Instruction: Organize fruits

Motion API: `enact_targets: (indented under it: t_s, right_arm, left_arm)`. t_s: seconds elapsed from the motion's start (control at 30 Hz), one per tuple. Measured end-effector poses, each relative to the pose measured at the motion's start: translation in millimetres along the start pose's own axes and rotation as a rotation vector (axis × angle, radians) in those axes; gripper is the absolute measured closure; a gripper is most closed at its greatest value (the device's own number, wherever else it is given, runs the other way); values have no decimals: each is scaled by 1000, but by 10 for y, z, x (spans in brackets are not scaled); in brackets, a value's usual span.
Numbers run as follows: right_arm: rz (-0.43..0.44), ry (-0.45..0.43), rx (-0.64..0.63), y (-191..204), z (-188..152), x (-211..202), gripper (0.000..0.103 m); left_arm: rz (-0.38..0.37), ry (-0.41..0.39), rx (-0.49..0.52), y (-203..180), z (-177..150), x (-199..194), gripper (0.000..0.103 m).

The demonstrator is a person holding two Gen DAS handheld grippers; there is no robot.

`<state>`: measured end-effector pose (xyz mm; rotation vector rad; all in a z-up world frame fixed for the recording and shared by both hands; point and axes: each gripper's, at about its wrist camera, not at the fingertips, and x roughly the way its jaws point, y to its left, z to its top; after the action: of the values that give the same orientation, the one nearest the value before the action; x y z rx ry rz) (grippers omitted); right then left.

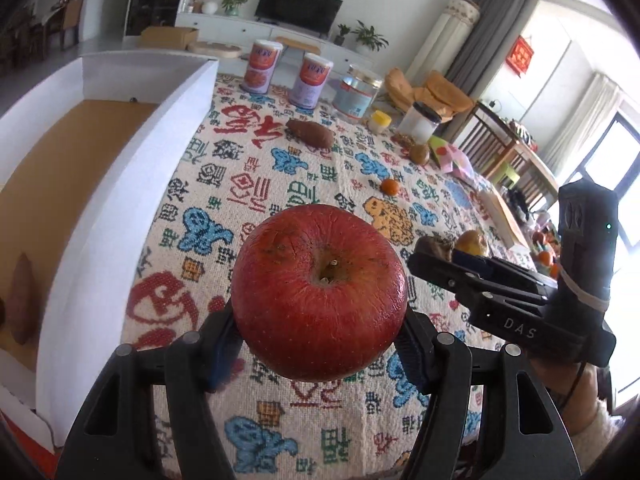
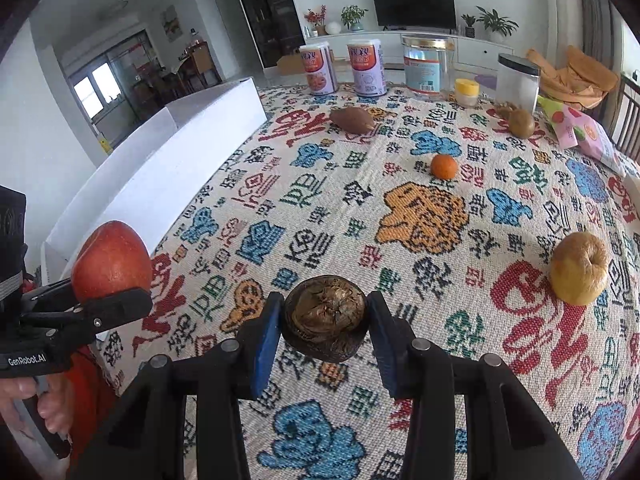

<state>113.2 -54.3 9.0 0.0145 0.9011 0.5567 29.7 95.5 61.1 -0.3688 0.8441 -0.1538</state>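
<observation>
Two fruits are in hand at once. Left tool (image 1: 320, 344) is clamped on a red apple (image 1: 319, 292), pads on both sides, and the apple is clear of the bench (image 2: 400, 280). Right tool (image 2: 325, 332) is closed on a dark brown round fruit (image 2: 325, 322), blue pads (image 2: 266, 344) against its flanks; it looks lifted off the cloth, though I can't be sure.

Step, as I read it: carry phase, both picks done, drop-off pending. The white box (image 1: 120, 184) sits at the left edge of the bench, with one sweet potato (image 1: 22, 300) already inside. Next move probably calls for swinging left over the box wall, apple first since it is nearest, lowering inside, then releasing. Keep the two tools from colliding; they are near each other.

Count on the bench:
- 1 sweet potato (image 2: 352, 120)
- 1 orange (image 2: 444, 167)
- 1 yellow apple (image 2: 580, 268)
- 1 kiwi (image 2: 521, 123)
- 2 cans (image 2: 318, 68)
- 3 jars (image 2: 426, 68)
- 1 snack bag (image 2: 588, 136)
</observation>
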Motion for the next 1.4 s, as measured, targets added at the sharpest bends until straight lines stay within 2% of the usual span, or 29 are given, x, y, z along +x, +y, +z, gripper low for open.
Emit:
enact_targets:
  t_s: [0.07,0.17,0.3,0.4,0.53,0.63,0.73,0.8,0.83,0.87,0.9,0.97,1.0,1.1,1.2,1.3,1.4]
  right_arm:
    - [78,-34,-48,423,264,-61,61]
    - [187,-54,-129,1074,589,-41,60]
    - [284,-20,-214,1854,855,255,60]
    - [300,44,-272,2349,906,618,60]
    - [287,121,-318,2756,844,1074,60]
    - [284,163,-298,2875,782,1329,60]
    - [266,157,-275,2920,751,1454,55]
    - [251,138,-261,2919,764,1447,47]
    - [243,117,-252,2899,780,1402,45]
    - [237,84,-243,2861,791,1328,40]
    - [231,45,-232,2797,799,1243,36]
    - [220,-26,-202,2625,811,1056,13]
    - [213,-58,-189,2512,803,963,6]
    - [158,-135,-182,2142,721,730,2]
    - [43,-169,-208,1678,562,570,1]
    - [-79,-140,-212,1062,302,461,1]
    - [-193,-77,-200,428,-67,417,1]
  left_arm:
    - [1,-48,-52,212,157,-318,35]
    - [71,-108,-146,698,368,-684,35]
    - [277,-136,-262,1460,526,-804,35]
    - [375,-90,-366,1982,518,-726,35]
    - [436,-13,-442,2356,397,-529,34]
    - [456,16,-449,2446,306,-414,34]
    - [517,33,-388,2412,289,-316,31]
    - [537,-14,-362,2339,290,-376,23]
    - [550,-46,-351,2309,307,-432,12]
    - [558,-81,-341,2258,323,-492,5]
    - [561,-118,-331,2206,340,-545,5]
    - [551,-175,-304,2037,352,-627,5]
    - [537,-198,-287,1935,358,-651,5]
    - [479,-240,-221,1555,349,-657,5]
    - [380,-249,-147,1093,291,-578,5]
    - [261,-225,-60,569,184,-457,4]
    - [148,-169,39,44,60,-244,4]
